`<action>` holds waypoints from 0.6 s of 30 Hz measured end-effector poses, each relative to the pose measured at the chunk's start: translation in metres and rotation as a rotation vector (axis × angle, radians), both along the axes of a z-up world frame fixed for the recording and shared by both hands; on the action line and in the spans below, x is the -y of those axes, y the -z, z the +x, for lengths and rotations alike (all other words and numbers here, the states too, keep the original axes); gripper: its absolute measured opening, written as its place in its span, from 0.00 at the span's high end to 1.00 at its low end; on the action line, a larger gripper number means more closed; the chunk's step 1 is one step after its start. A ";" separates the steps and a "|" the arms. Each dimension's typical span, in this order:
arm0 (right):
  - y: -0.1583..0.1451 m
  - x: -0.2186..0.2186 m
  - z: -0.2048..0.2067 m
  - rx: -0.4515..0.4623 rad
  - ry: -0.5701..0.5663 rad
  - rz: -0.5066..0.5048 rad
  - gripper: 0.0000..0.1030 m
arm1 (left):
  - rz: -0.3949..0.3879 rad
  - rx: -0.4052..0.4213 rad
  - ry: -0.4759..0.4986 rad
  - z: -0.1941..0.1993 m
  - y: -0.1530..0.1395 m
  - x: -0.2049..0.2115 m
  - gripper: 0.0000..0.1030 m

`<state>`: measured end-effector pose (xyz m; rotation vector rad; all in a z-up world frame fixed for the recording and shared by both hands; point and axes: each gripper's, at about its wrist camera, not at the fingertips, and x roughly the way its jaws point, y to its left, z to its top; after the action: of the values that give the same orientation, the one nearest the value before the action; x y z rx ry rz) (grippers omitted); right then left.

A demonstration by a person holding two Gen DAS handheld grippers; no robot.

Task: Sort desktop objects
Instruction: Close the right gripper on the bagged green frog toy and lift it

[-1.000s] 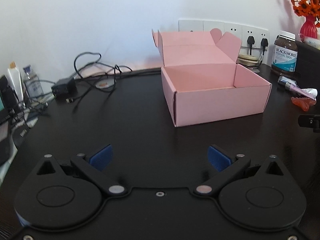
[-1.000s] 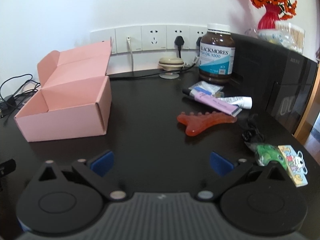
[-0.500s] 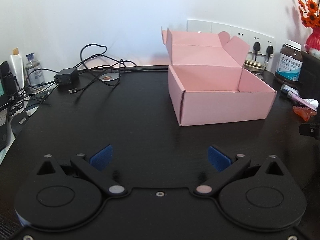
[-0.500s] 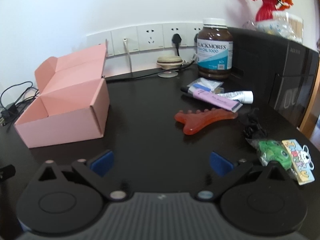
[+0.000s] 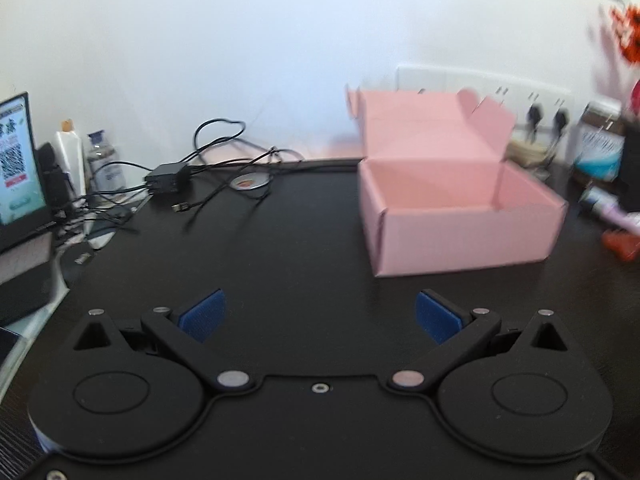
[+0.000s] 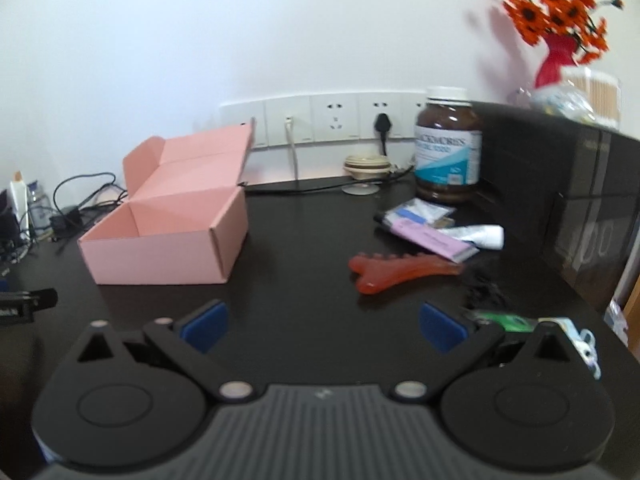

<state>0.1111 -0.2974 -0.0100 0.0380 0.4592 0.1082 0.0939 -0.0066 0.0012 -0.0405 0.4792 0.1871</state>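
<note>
An open pink cardboard box [image 5: 460,220] [image 6: 168,248] with its lid up stands on the black desk. To its right lie an orange comb-like scraper [image 6: 400,272], a purple stick [image 6: 432,238], a white tube [image 6: 480,236], a black hair tie [image 6: 486,292] and a green packet [image 6: 508,320] with a small cartoon card [image 6: 580,336]. My left gripper [image 5: 318,316] is open over bare desk, left of and in front of the box. My right gripper [image 6: 324,324] is open, just short of the scraper, with nothing between its fingers.
A brown supplement jar [image 6: 446,152] and a black cabinet [image 6: 568,200] stand at the back right, with a red vase of orange flowers [image 6: 556,52] on top. Tangled black cables and an adapter [image 5: 168,178] lie back left. A screen [image 5: 16,164] and bottles stand at the far left edge.
The left gripper has swung left and back, so the box now sits further right and a screen shows at the left. The right gripper has moved forward toward the scraper. Both stayed open.
</note>
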 end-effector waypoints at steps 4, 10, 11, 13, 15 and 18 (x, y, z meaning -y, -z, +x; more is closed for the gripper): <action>0.000 0.024 -0.003 -0.020 0.036 0.011 0.01 | 0.005 0.048 0.049 -0.006 -0.019 0.002 0.00; 0.002 0.056 -0.023 0.009 0.104 -0.042 0.01 | 0.123 0.038 0.085 0.001 -0.016 0.012 0.00; 0.004 0.060 -0.027 0.017 0.121 -0.063 0.01 | 0.124 0.028 0.085 0.004 -0.013 0.011 0.00; 0.008 0.066 -0.031 0.027 0.159 -0.104 0.01 | 0.111 0.001 0.084 0.012 -0.008 0.009 0.00; 0.010 0.072 -0.030 0.027 0.186 -0.111 0.01 | 0.085 -0.005 0.085 0.017 -0.009 0.007 0.00; 0.008 0.075 -0.024 0.030 0.189 -0.099 0.03 | 0.080 0.030 0.107 0.019 -0.017 0.005 0.00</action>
<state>0.0874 -0.3728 -0.0180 -0.0180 0.4287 -0.0993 0.1127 -0.0113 0.0178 0.0603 0.4426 0.0999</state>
